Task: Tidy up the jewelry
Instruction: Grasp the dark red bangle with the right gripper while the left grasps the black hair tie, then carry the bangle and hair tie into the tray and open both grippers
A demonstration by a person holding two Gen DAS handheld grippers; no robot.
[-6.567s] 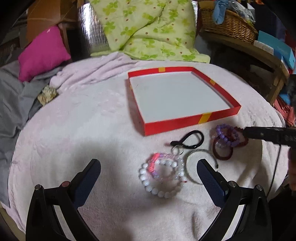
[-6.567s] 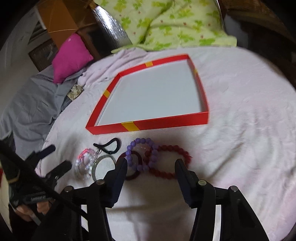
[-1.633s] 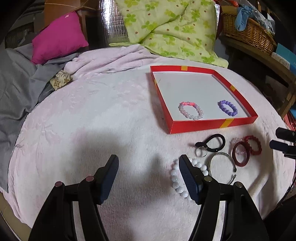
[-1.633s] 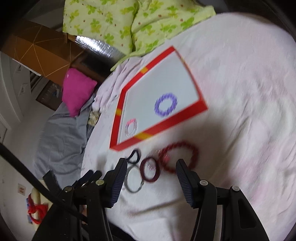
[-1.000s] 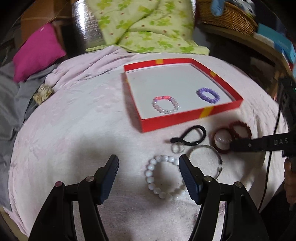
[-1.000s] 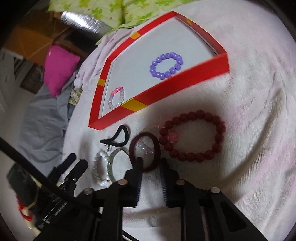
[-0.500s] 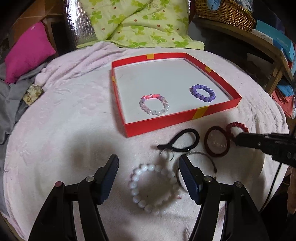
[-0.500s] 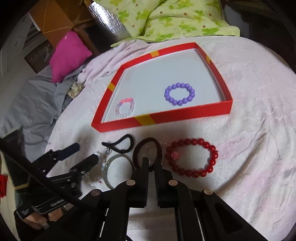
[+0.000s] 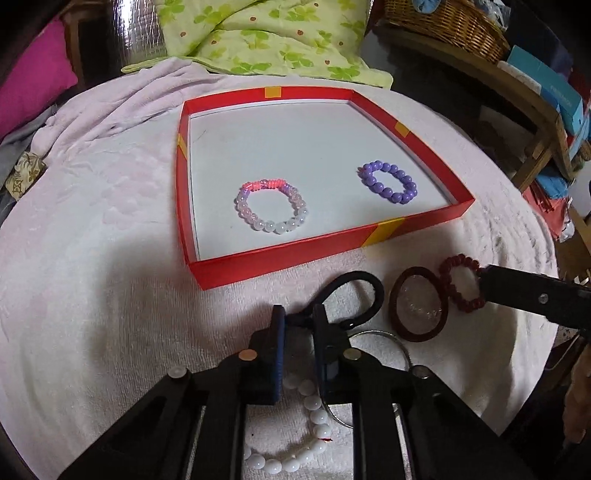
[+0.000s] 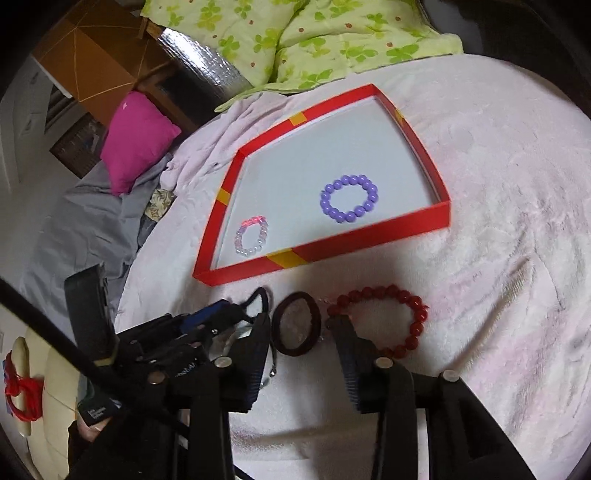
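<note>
My left gripper (image 9: 297,314) is closing on the upper arc of the white bead bracelet (image 9: 295,458), which lies on the pink cloth. Just ahead of its tips lie a black clip (image 9: 354,295) and a silver bangle (image 9: 388,338). My right gripper (image 10: 301,326) is opening, with a dark brown ring (image 10: 297,328) lying loose between its fingers. A red bead bracelet (image 10: 384,317) lies beside its right fingertip. The red box (image 9: 280,254) behind them holds a pink and clear bracelet (image 9: 271,210) and a purple one (image 9: 388,181).
A green flowered quilt (image 9: 266,37) and a magenta pillow (image 10: 136,140) lie behind the box. A grey blanket (image 10: 74,229) hangs at the left. A wooden shelf (image 9: 517,96) with a wicker basket (image 9: 443,26) stands at the right, past the table's edge.
My left gripper has moved forward and down, and its jaws have closed over the white bracelet. My right gripper has risen slightly and gone from shut to open around the dark ring.
</note>
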